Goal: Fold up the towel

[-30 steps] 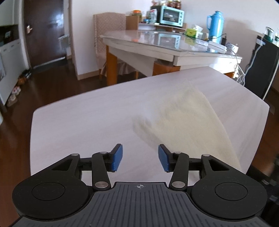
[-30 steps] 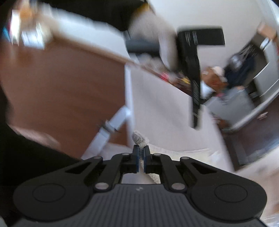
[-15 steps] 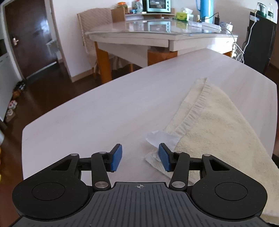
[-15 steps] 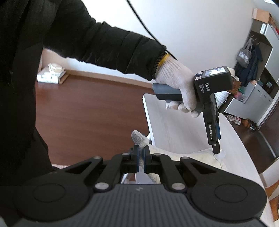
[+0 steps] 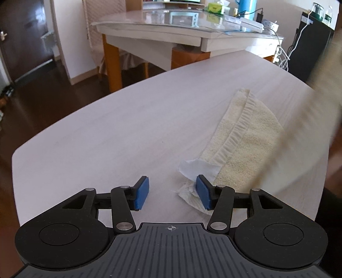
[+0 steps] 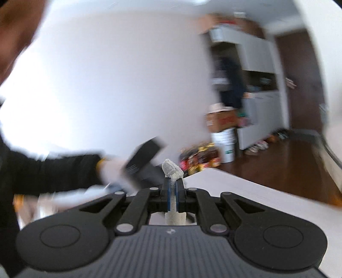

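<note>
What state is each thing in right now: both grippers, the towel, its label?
left gripper: open, fingers apart just above the table, holding nothing.
right gripper: shut on a towel corner, raised off the table.
towel: partly flat on the table, one side lifted and motion-blurred.
white label: crumpled at the towel's near corner, beside the left gripper's right finger.

This is looking like a lived-in home, a dining and living room. A glass-topped dining table point(image 5: 188, 23) is standing at the far side, carrying a toaster oven reflection, a tissue box point(image 5: 215, 7) and a blue kettle point(image 5: 245, 6). A padded chair point(image 5: 100, 25) is sitting beside it. Shoes point(image 6: 258, 146) are lying by grey cabinets point(image 6: 260, 100) on dark wooden flooring point(image 5: 53, 85).
</note>
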`<action>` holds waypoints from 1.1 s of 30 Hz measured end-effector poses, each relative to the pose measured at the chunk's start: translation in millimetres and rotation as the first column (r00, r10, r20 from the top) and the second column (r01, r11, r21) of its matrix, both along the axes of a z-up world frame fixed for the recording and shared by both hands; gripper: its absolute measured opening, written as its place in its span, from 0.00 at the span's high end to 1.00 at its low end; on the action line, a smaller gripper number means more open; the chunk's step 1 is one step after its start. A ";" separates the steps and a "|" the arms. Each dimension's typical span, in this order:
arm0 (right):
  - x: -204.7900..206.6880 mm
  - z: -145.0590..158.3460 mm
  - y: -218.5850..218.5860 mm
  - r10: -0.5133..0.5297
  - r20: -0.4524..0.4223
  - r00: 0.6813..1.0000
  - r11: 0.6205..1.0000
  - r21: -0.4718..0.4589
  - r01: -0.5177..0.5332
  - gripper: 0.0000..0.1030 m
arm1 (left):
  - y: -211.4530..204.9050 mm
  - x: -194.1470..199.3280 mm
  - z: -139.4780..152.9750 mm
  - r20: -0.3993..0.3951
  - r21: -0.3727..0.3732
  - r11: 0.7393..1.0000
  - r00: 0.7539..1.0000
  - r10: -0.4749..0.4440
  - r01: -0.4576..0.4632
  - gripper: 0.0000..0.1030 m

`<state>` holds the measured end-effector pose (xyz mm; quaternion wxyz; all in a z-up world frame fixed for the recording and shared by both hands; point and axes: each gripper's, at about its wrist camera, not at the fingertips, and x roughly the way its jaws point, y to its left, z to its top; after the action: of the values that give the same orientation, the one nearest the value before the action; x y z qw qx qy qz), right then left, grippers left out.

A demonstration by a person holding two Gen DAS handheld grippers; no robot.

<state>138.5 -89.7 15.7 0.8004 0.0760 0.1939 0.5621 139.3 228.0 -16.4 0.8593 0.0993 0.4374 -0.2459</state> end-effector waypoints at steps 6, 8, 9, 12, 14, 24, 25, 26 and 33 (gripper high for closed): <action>47.6 -42.1 -29.7 -0.168 -0.231 0.958 0.986 -0.015 0.169 0.95 | 9.2 2.0 5.3 -0.004 -0.043 0.999 1.000 0.024 -0.024 0.54; 56.5 -51.8 -33.9 -0.202 -0.269 0.942 0.979 -0.034 0.201 0.95 | 16.3 0.5 12.4 0.026 -0.084 0.995 0.998 0.055 -0.053 0.56; 62.0 -58.6 -38.1 -0.227 -0.297 0.928 0.974 -0.048 0.223 0.95 | 21.1 -2.0 18.5 0.053 -0.108 0.992 0.996 0.077 -0.071 0.56; 71.2 -65.1 -48.7 -0.274 -0.322 0.906 0.962 -0.083 0.261 0.95 | 24.3 -9.4 27.6 0.089 -0.126 0.989 0.992 0.089 -0.077 0.56; 75.4 -69.4 -54.3 -0.295 -0.344 0.891 0.955 -0.094 0.280 0.95 | 21.5 -13.7 30.1 0.101 -0.128 0.989 0.991 0.083 -0.069 0.56; 85.9 -86.5 -61.8 -0.422 -0.397 0.815 0.906 -0.203 0.371 0.93 | -19.3 -22.3 12.7 0.093 -0.120 0.993 0.995 0.026 -0.015 0.56; 85.5 -88.0 -61.6 -0.437 -0.394 0.809 0.899 -0.225 0.376 0.93 | -20.5 -21.0 11.8 0.093 -0.120 0.993 0.995 0.030 -0.019 0.56; 84.0 -88.2 -60.5 -0.450 -0.376 0.810 0.891 -0.248 0.380 0.92 | -21.7 -19.0 10.6 0.093 -0.123 0.992 0.995 0.038 -0.026 0.56; 70.5 -75.4 -58.6 -0.518 -0.252 0.817 0.842 -0.318 0.436 0.79 | -22.2 -0.8 9.8 0.084 -0.148 0.984 0.990 0.117 -0.104 0.55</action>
<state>209.0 -148.3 -59.7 0.8757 0.1152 0.3666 0.2925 138.5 205.8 -6.6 0.8958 0.0242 0.3833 -0.2237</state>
